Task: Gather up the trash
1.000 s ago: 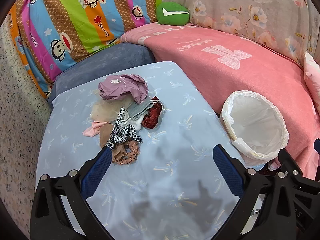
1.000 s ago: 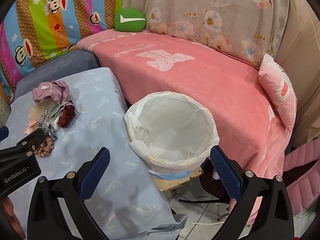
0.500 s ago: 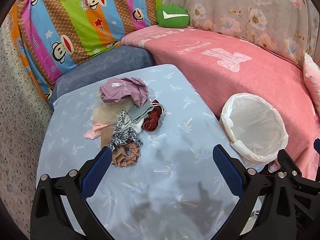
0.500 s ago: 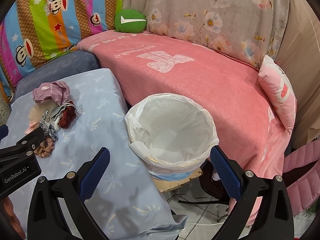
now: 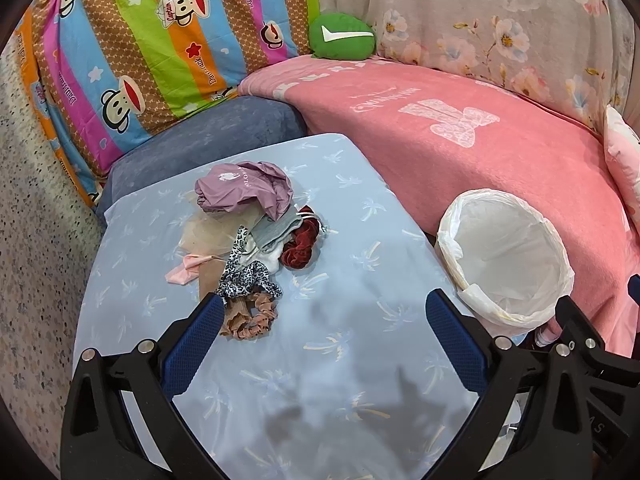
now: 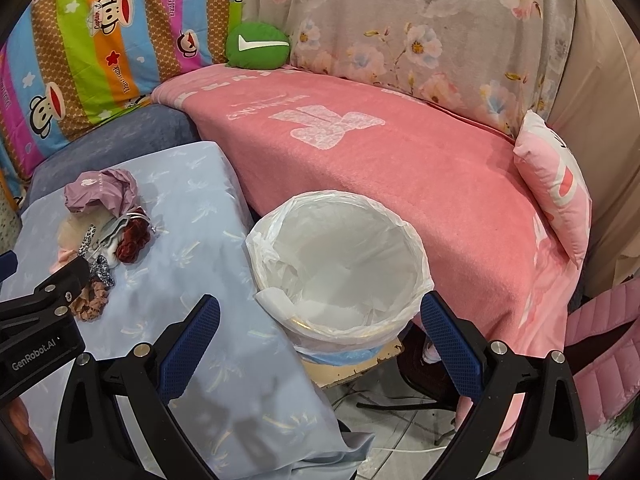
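1. Where the pale blue tablecloth [image 5: 320, 360] covers the table on the left, a loose heap of trash [image 5: 248, 240] lies toward its far-left part: a crumpled mauve bag [image 5: 244, 192] at the far end, a beige sheet [image 5: 208, 236] and a pink scrap [image 5: 182, 274] on the left, a dark red scrunchie [image 5: 298, 246] on the right, a leopard-print strip [image 5: 244, 276] in the middle and a tan scrunchie [image 5: 250, 316] nearest.
2. Just near of that heap, the left gripper [image 5: 320, 312] hovers over the cloth with its blue-padded jaws spread wide and nothing between them; its left finger overlaps the tan scrunchie's near edge in the view, though I cannot tell whether they touch.
3. Right of the table, just beside its edge, stands a bin [image 6: 340, 256] lined with a white bag, with no trash seen inside.
4. Above the bin's near rim, the right gripper [image 6: 320, 316] is likewise wide open and holds nothing.
5. Beyond and to the right, a pink blanket [image 6: 400, 168] covers the sofa, with a green cushion [image 6: 258, 46] at the far end and a pink pillow [image 6: 556, 184] at the right.
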Motion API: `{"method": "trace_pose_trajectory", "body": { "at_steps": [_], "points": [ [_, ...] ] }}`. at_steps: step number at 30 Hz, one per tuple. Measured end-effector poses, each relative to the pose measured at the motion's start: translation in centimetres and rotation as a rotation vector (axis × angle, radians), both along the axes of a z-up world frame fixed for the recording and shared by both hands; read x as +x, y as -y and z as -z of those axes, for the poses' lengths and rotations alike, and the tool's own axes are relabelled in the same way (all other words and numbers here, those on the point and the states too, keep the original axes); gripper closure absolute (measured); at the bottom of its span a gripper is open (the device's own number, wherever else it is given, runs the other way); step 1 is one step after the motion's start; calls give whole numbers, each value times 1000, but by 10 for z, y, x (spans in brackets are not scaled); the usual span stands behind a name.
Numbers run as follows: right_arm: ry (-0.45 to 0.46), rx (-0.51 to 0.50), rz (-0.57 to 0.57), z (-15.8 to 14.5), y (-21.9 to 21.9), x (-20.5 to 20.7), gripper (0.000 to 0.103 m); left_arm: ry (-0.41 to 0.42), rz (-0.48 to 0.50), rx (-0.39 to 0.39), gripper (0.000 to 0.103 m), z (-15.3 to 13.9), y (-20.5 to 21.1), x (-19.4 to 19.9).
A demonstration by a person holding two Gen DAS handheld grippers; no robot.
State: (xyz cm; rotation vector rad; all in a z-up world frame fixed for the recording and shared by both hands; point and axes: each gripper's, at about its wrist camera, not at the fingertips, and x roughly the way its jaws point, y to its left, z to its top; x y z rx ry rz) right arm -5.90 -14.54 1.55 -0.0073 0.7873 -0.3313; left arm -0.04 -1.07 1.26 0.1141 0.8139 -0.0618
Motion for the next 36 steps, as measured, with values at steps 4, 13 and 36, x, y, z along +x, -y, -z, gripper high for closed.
{"method": "trace_pose_trajectory", "body": {
  "at_steps": [4, 13, 36],
  "points": [
    [1, 2, 2, 0, 1, 0, 6, 1, 0, 1, 7, 0, 1, 0],
    [4, 11, 6, -1, 4, -1, 6, 2, 5, 4, 7, 0, 5, 0],
    [2, 8, 2, -1, 5, -2, 6, -17, -9, -10, 7, 4, 2, -3]
  ]
}}
